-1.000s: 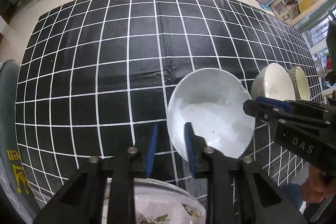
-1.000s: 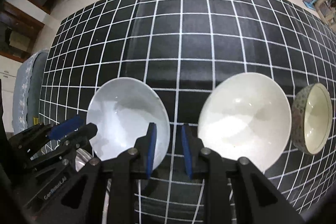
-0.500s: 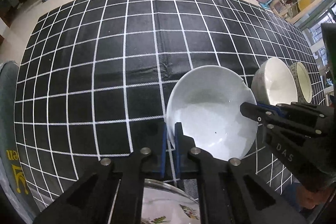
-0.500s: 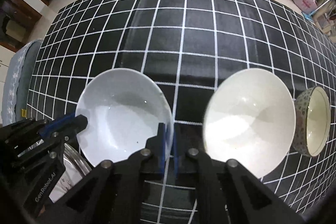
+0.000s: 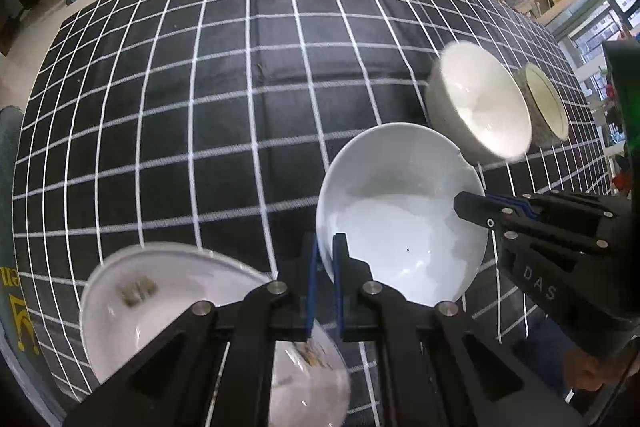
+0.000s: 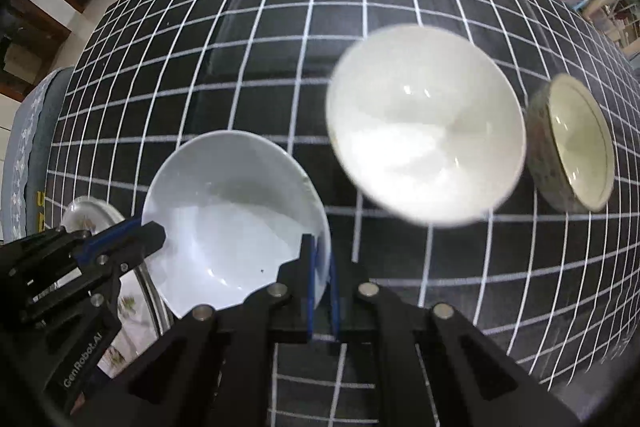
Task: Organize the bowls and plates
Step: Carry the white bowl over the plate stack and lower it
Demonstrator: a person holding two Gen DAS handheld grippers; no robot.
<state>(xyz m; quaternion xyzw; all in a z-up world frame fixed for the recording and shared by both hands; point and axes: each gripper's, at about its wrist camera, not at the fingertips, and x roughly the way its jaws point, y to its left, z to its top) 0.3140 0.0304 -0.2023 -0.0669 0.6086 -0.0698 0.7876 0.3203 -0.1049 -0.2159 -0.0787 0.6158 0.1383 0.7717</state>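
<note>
**Two claws on one white bowl**

While both claws pinch its rim from opposite sides, the white bowl point(image 5: 400, 211) hangs between them above the checked desk point(image 5: 200, 87). Left claw point(image 5: 325, 267) is clamped on the near-left rim; right claw point(image 6: 320, 267) on the near-right rim. A plate point(image 5: 160, 291) lies below the left claw; a cream bowl point(image 6: 424, 139) and a patterned bowl point(image 6: 572, 151) sit ahead of the right claw. Glazed ceramic: stiff, slick, likely heavy and breakable, so thin rim grips should be firm and level.

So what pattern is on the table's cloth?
The cloth is black with a grid of white lines; the right wrist view shows it best.
</note>
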